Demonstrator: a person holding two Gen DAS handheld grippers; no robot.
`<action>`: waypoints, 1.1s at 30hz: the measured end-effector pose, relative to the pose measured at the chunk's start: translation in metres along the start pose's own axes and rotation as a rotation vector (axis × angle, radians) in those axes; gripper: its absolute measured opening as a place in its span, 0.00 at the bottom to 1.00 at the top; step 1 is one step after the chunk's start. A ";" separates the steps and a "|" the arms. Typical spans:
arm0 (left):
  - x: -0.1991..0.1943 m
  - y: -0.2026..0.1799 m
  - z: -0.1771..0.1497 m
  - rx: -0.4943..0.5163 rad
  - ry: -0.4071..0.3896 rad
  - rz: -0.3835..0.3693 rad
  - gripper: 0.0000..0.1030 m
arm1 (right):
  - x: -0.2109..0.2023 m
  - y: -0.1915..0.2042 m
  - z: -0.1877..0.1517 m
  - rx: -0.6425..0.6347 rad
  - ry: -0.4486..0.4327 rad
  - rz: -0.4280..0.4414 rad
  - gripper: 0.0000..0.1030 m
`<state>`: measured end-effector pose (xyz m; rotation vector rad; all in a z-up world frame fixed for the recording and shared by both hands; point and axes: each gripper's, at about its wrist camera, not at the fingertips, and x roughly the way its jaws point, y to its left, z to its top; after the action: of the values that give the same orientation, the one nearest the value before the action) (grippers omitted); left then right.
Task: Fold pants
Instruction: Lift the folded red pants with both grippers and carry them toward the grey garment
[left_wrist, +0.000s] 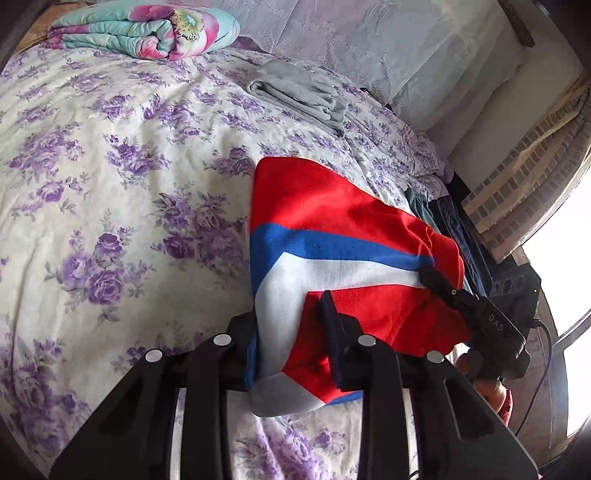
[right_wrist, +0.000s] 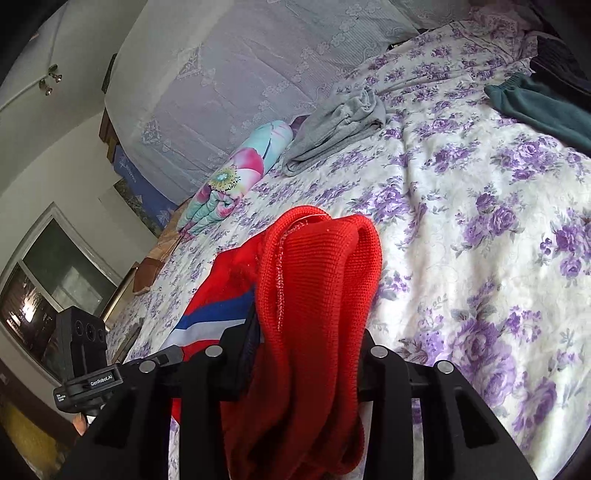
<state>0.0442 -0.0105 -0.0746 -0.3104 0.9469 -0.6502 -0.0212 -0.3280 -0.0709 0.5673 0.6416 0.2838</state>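
Left claw (left_wrist: 291, 332) clenched on red pants (left_wrist: 332, 221), right claw (right_wrist: 306, 343) gripping red waistband, cloth stretched between them

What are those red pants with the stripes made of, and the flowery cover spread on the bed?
The red pants look like a soft knit, probably cotton or a synthetic blend: the right wrist view shows fine ribbed stitches at the band, matte, with blue and white stripes. The flowery bed cover looks like thin woven cotton with printed purple roses, matte and lightly creased. Neither fibre can be told for sure.

Soft daylight, blown-out glare at the window (left_wrist: 576, 332), sharp centres, fisheye-bent dark corners.
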 end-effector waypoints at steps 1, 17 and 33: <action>-0.001 -0.003 -0.001 0.019 -0.001 0.011 0.26 | -0.001 0.000 -0.001 -0.005 0.002 -0.001 0.37; 0.006 0.001 0.003 -0.022 0.021 -0.036 0.21 | 0.006 -0.007 -0.003 0.040 0.053 0.002 0.36; -0.082 -0.116 0.087 0.309 -0.180 -0.034 0.15 | -0.083 0.082 0.092 -0.251 -0.181 -0.004 0.34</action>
<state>0.0385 -0.0504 0.0876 -0.1075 0.6584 -0.7756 -0.0338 -0.3334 0.0773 0.3460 0.4243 0.3000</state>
